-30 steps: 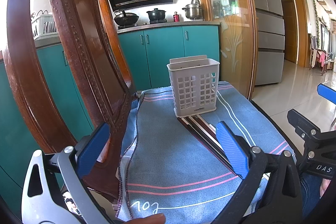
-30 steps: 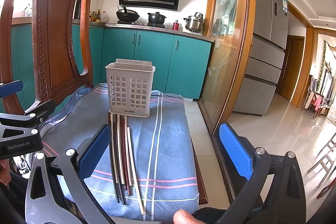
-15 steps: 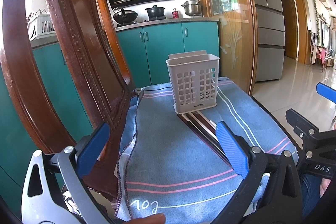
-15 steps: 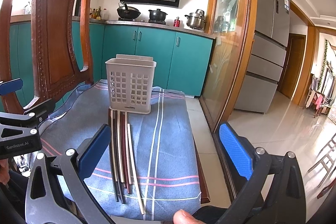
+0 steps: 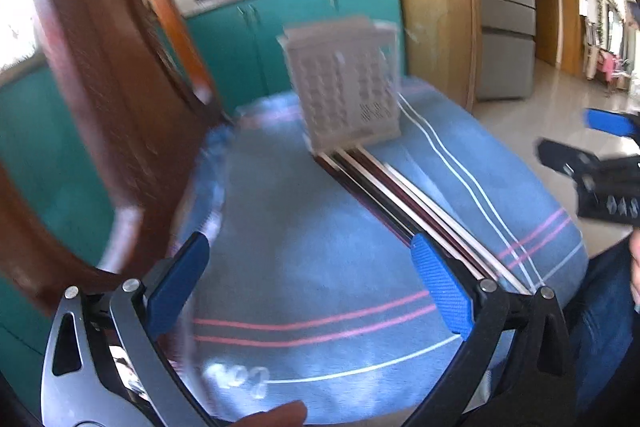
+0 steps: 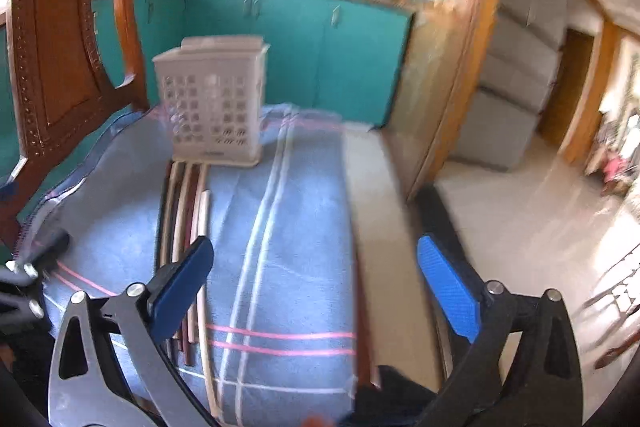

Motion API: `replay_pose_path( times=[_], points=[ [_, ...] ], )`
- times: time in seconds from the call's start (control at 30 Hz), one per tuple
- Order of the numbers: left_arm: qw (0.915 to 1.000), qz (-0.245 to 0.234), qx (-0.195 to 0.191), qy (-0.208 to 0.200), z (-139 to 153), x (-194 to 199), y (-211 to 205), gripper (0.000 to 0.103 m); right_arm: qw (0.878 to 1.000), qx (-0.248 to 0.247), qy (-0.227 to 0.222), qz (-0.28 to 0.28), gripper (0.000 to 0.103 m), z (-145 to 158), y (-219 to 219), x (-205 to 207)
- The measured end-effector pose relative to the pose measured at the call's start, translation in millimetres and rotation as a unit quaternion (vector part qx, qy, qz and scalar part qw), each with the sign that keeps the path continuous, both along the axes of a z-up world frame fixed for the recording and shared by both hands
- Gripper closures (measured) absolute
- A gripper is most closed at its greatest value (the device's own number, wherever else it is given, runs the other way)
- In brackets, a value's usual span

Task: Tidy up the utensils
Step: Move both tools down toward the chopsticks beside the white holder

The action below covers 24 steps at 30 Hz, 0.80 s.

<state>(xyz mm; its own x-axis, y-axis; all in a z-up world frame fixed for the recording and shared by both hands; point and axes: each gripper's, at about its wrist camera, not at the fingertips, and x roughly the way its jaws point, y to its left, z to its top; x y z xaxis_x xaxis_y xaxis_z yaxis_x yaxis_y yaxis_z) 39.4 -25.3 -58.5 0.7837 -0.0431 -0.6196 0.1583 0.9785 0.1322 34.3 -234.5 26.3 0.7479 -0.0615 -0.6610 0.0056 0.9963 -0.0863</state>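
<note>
Chopsticks (image 6: 182, 227) lie bunched at 6 o'clock of the white utensil basket (image 6: 212, 107). Right gripper (image 6: 316, 291), spread with jaws just closing on nothing, risks pinching several; left gripper (image 5: 316, 291) is spread, empty.

A basket (image 6: 212, 107) is standing on a cloth (image 6: 304, 227), chopsticks (image 6: 182, 227) lying in front, a chair back (image 6: 60, 47) rising to the left

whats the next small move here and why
Probably ease the right gripper down and left over the chopsticks. They lie loose on the blue cloth before the white basket; its jaws, just narrowing, hold nothing.
</note>
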Motion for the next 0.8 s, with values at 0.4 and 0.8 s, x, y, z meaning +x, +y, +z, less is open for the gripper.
replay_pose_path(
  times=[0.4, 0.8],
  points=[
    [0.9895, 0.002, -0.106, 0.099, -31, 65, 2, 0.003, 0.972, 0.097, 0.170, 0.126, 0.048, -48, 39, 146],
    [0.9852, -0.002, -0.091, 0.145, -60, 87, -18, 0.003, 0.971, 0.026, 0.213, 0.110, 0.048, -84, 40, 144]
  ],
)
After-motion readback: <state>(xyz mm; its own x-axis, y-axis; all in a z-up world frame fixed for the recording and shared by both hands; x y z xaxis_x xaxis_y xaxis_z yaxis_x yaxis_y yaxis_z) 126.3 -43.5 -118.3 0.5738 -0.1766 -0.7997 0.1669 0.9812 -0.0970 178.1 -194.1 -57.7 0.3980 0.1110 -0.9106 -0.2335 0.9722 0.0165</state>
